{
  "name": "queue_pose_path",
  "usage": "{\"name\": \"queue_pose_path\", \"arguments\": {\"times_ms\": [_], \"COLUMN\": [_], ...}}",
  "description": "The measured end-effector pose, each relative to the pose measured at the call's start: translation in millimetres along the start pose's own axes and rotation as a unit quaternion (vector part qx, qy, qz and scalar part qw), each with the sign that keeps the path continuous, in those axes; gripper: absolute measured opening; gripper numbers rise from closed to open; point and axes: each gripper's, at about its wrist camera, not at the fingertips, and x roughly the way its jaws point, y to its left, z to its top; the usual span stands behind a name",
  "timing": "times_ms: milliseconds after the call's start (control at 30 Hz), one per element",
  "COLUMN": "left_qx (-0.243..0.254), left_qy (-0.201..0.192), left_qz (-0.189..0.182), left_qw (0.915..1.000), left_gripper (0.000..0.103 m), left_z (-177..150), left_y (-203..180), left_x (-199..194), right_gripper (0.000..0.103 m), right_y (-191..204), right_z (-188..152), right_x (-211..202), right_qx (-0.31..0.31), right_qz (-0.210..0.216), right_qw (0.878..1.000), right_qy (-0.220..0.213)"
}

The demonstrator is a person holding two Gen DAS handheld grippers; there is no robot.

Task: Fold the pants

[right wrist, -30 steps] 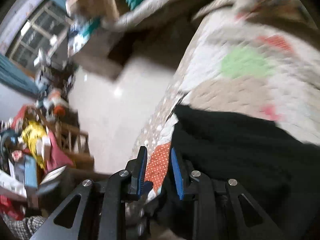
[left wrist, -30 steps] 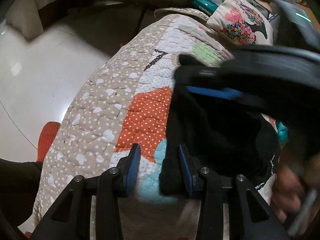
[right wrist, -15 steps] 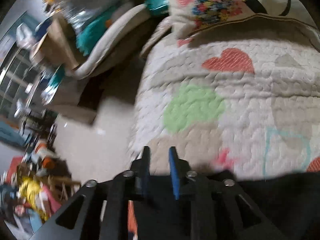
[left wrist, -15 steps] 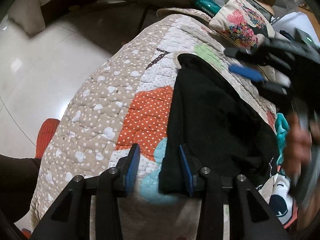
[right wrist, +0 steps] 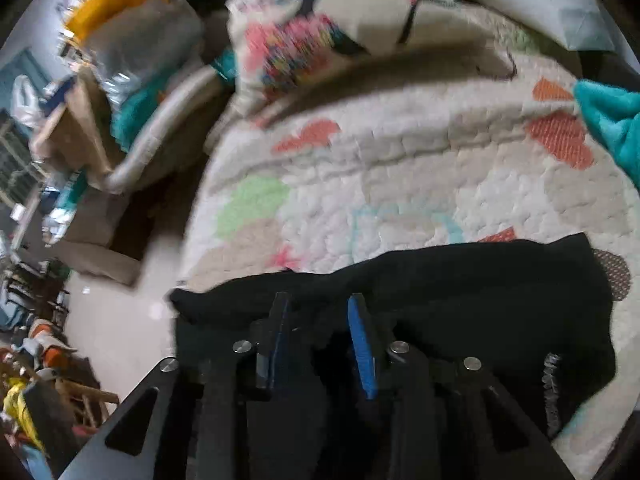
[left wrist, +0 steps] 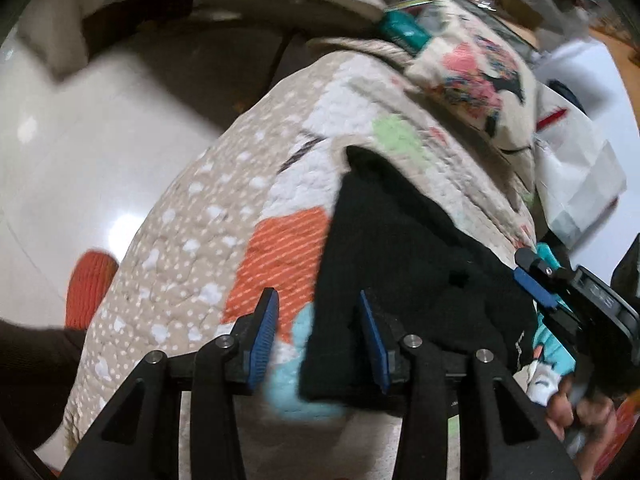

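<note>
Black pants [left wrist: 400, 260] lie folded into a long strip on a patchwork quilt [left wrist: 180, 260]. My left gripper [left wrist: 316, 308] hangs open over their near corner, and the cloth's edge lies loose between its blue pads, beside the right one. At the right edge of the left wrist view a hand holds my right gripper [left wrist: 536, 284] beside the pants' far side. In the right wrist view the right gripper [right wrist: 318, 304] hovers above the pants [right wrist: 480, 280]. Its jaws are opening, with dark cloth below them and no fold pinched.
A flower-print pillow [right wrist: 320, 32] lies at the quilt's [right wrist: 400, 184] far end, with a white plastic bag [left wrist: 572, 168] behind it. A teal cloth [right wrist: 612, 120] sits at the right. Pale floor [left wrist: 80, 140] with an orange object [left wrist: 88, 284] drops off to the left.
The right gripper swept from above the pants' far end to their right side, and its view swung from the floor to the quilt and pillow. Its jaws widened. The left gripper stayed put.
</note>
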Motion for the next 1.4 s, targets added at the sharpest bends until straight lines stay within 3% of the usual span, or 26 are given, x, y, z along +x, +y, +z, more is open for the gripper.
{"name": "queue_pose_path", "arguments": {"times_ms": [133,233,300,400,433,500,600,700,833,867,900,1000,1067,1133,1267,1400], "left_qx": [0.042,0.063,0.07,0.072,0.069,0.057,0.032,0.043,0.102,0.122,0.122,0.072,0.08,0.114,0.207,0.312], "left_qy": [0.035,0.047,0.056,0.081,0.092,0.108,0.117,0.063,0.027,0.04,0.061,0.091,0.083,0.057,0.044,0.062], "left_qz": [0.031,0.041,0.039,0.033,0.025,0.011,0.001,0.005,0.023,0.049,0.058,0.032,0.026,0.013,-0.012,-0.055], "left_qw": [0.998,0.9961,0.9953,0.9936,0.9931,0.9925,0.9926,0.9971,0.9941,0.9905,0.9889,0.9927,0.993,0.9917,0.9773,0.9466], "left_gripper": [0.043,0.046,0.047,0.047,0.047,0.047,0.047,0.045,0.047,0.047,0.047,0.047,0.047,0.047,0.053,0.057], "left_z": [-13,-17,-16,-11,-9,-10,-11,-11,-15,-19,-22,-24,-18,-8,9,13], "left_y": [-12,-13,-12,-9,-6,1,8,3,-20,-24,-22,-7,-13,-31,-81,-158], "left_x": [18,23,23,22,20,16,8,-17,-19,-9,0,3,-6,-20,-26,3], "right_gripper": [0.034,0.034,0.041,0.042,0.042,0.042,0.044,0.054,0.053,0.042,0.04,0.038,0.047,0.049,0.053,0.053], "right_y": [23,23,14,-3,-11,-22,-22,0,16,16,14,1,-9,-20,-66,-114], "right_z": [-37,-62,-68,-64,-63,-58,-55,-55,-74,-79,-83,-84,-82,-82,-87,-105], "right_x": [9,23,20,-2,-11,-27,-43,-25,5,13,14,3,-12,-36,-82,-107], "right_qx": [-0.049,-0.075,-0.078,-0.082,-0.071,-0.041,-0.007,-0.008,-0.051,-0.055,-0.057,-0.026,-0.003,0.026,0.099,0.205], "right_qz": [0.024,-0.05,-0.066,-0.172,-0.184,-0.167,-0.043,0.018,-0.011,-0.024,-0.04,-0.041,-0.028,-0.034,-0.084,-0.104], "right_qw": [0.997,0.992,0.992,0.981,0.98,0.985,0.999,0.999,0.995,0.993,0.992,0.993,0.996,0.998,0.991,0.971], "right_qy": [0.049,0.086,0.077,0.043,0.036,0.024,0.008,0.028,0.081,0.099,0.107,0.105,0.088,0.046,-0.034,-0.064]}}
